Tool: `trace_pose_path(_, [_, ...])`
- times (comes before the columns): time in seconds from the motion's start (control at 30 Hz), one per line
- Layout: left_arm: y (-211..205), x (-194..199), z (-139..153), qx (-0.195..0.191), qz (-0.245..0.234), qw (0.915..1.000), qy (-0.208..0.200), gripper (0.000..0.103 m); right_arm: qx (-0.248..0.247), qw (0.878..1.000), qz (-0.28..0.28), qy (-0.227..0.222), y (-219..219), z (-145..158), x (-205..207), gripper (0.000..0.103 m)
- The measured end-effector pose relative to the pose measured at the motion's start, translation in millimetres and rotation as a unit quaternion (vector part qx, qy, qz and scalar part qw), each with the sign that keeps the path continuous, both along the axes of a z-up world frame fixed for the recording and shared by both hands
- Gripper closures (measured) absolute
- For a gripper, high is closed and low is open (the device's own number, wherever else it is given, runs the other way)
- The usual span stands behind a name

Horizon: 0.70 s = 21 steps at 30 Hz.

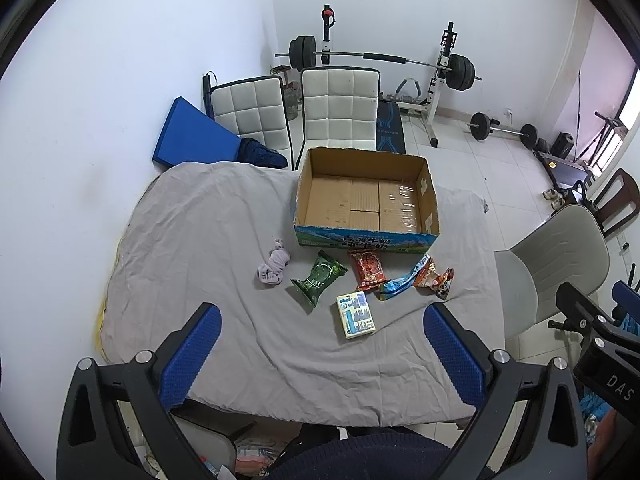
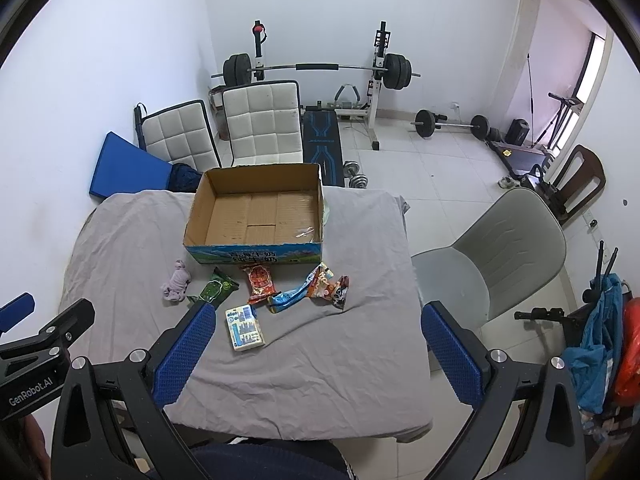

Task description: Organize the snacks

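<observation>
An empty cardboard box (image 1: 366,196) (image 2: 256,208) stands open at the far side of a table draped in grey cloth (image 1: 224,240) (image 2: 340,352). In front of it lie a green snack bag (image 1: 318,278) (image 2: 214,290), a red bag (image 1: 368,270) (image 2: 261,282), a blue packet (image 1: 402,280) (image 2: 288,298), an orange-and-white bag (image 1: 434,278) (image 2: 330,288) and a pale box (image 1: 355,315) (image 2: 245,327). My left gripper (image 1: 324,344) is open above the table's near edge. My right gripper (image 2: 316,344) is open too, with nothing between its fingers.
A crumpled lilac cloth (image 1: 273,268) (image 2: 176,282) lies left of the snacks. Two white chairs (image 1: 338,110) stand behind the table, a grey chair (image 2: 492,256) at its right. A weight bench and barbells (image 2: 320,68) fill the back of the room.
</observation>
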<state>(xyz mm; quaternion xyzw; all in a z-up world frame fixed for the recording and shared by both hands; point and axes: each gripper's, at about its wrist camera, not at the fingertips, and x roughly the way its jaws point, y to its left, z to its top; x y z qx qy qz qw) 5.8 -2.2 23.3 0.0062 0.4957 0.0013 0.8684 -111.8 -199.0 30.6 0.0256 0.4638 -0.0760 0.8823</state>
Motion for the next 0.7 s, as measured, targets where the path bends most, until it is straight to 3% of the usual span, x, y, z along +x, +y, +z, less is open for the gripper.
trace_pose_path(0.2, [-1.5,-1.9,-1.9,0.001,0.001,1.0000,0.000,0.000,0.008,1.000,-0.002,0.005,-4.6,-5.1,5.3,0.000])
trace_pose_path(0.37, [-2.7,16.3,-12.5,-0.004,-0.002,1.0000,0.006,0.000,0.036,0.999,-0.012,0.036,-28.7,-37.5,33.4,0.000])
trace_pose_path(0.53, [3.4,62.2,-66.2,0.005,0.031,0.9985,0.045,0.000,0.015,0.995,0.009,0.102,-55.1,-111.1,87.2,0.000])
trace_pose_path(0.7, [1.4,101.8,-156.1,-0.013,0.040,0.9904,0.131,0.000,-0.062,0.981,0.078,0.168,-62.4,-213.8,148.7,0.000])
